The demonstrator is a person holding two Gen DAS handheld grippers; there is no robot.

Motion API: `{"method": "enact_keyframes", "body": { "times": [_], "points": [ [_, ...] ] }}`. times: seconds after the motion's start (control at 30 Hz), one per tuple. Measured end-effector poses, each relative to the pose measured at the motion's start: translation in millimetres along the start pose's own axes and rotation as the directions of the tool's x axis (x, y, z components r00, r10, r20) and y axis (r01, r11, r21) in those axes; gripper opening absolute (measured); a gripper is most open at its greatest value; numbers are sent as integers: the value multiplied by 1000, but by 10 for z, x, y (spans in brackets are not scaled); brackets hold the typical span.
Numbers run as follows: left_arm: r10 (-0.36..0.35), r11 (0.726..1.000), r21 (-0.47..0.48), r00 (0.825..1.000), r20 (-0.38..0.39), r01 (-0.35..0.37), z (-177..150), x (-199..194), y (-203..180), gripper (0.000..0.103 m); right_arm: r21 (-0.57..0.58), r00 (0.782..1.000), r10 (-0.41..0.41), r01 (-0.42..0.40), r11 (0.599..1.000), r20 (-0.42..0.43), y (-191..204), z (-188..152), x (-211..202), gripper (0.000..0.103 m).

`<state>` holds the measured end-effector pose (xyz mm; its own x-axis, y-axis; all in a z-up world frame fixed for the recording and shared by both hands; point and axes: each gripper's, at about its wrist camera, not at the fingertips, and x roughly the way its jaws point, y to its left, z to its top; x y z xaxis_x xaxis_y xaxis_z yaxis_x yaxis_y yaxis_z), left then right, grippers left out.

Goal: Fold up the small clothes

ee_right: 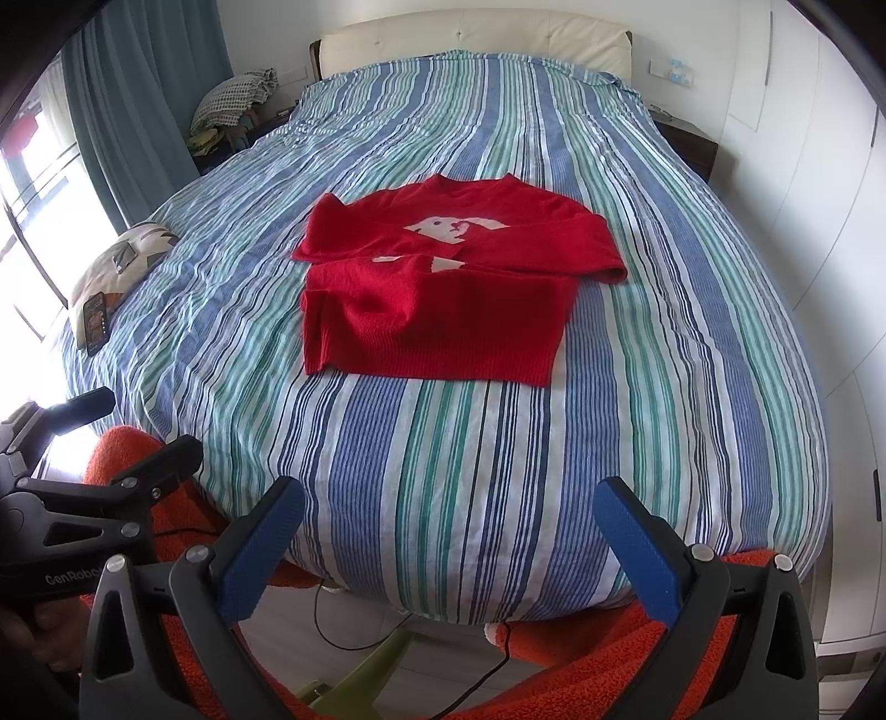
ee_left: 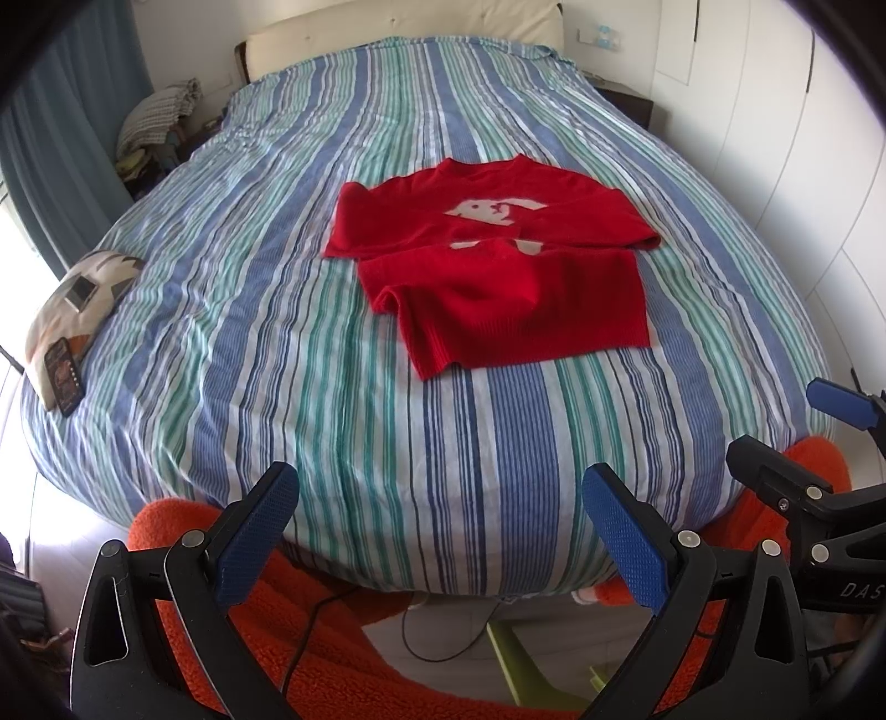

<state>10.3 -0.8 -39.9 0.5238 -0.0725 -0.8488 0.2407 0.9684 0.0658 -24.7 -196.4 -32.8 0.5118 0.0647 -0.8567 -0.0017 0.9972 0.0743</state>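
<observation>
flatly, red sweater (ee_left: 498,277) (half folded) on striped bed (ee_left: 332,387), both jaws apart

— What is the bed (ee_right: 498,454) covered with?

— It is covered with a cover striped in blue, green and white, and a cream headboard (ee_right: 476,39) is seen at its far end.

— What is laid on it?

— A red sweater (ee_right: 443,288) with a white animal motif is laid near the middle, its sleeves folded across the front. A patterned cushion (ee_right: 119,266) is placed at the left edge, well apart from the sweater, and a phone (ee_right: 94,324) is rested on it.
</observation>
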Motion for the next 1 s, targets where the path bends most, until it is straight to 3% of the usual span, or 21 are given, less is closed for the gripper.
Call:
{"method": "enact_keyframes", "body": {
  "times": [0.87,1.0],
  "points": [
    [0,1000,2,1000,-2,0,-10,-3,9,102,4,1000,-4,4,1000,-13,-20,-20,27,103],
    [45,999,8,999,26,-45,-55,78,123,102,5,1000,7,-7,1000,-7,-54,-7,52,103]
  ]
}}
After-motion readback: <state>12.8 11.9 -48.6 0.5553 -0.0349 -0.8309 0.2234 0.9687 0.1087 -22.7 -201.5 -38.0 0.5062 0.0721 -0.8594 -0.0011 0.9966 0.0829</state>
